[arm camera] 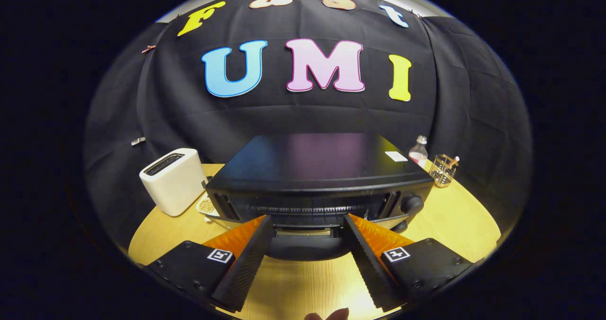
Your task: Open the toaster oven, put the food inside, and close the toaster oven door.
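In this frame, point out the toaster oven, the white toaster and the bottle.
Toaster oven [315, 166]: gripper view, flat black top.
White toaster [176, 187]: gripper view, front face.
Bottle [418, 153]: gripper view, clear body below the cap.

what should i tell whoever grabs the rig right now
Gripper: open, fingers spread wide, straddling the toaster oven's front, holding nothing.
Toaster oven: on the wooden table, just ahead of the fingers; whether its door is open cannot be told.
White toaster stands beside the oven; a dish of food sits between them.
Done: nothing clearly.
Left: open the door, load the food, close it.
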`<state>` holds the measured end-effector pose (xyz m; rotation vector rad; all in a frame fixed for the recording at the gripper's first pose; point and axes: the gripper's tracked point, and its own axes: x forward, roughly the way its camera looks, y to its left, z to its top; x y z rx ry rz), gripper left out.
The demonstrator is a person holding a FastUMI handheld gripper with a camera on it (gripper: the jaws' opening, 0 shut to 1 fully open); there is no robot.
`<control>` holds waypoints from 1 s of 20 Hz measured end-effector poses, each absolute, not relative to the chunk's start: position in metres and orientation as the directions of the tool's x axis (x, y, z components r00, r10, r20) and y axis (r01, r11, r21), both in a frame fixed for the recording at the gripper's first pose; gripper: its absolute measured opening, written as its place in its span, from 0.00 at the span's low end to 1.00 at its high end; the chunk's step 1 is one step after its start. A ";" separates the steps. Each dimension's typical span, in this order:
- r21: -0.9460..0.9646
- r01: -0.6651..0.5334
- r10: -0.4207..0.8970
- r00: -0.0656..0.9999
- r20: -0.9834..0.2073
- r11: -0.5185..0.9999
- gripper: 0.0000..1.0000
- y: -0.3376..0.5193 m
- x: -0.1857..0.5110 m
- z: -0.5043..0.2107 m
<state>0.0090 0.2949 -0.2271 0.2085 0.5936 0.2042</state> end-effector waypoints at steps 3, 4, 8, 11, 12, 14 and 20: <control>0.258 -0.113 0.247 0.778 -0.577 0.960 0.98 0.294 -0.020 -0.239; 0.252 -0.121 0.251 0.772 -0.584 0.960 0.98 0.295 -0.027 -0.242; 0.226 -0.142 0.256 0.727 -0.637 0.964 0.98 0.293 -0.052 -0.259; 0.228 -0.137 0.259 0.677 -0.689 0.964 0.98 0.294 -0.070 -0.275; 0.229 -0.137 0.262 0.652 -0.711 0.964 0.98 0.294 -0.077 -0.282; 0.242 -0.132 0.272 0.601 -0.752 0.961 0.98 0.296 -0.093 -0.299; 0.297 -0.131 0.319 0.552 -0.770 0.946 0.98 0.290 -0.093 -0.305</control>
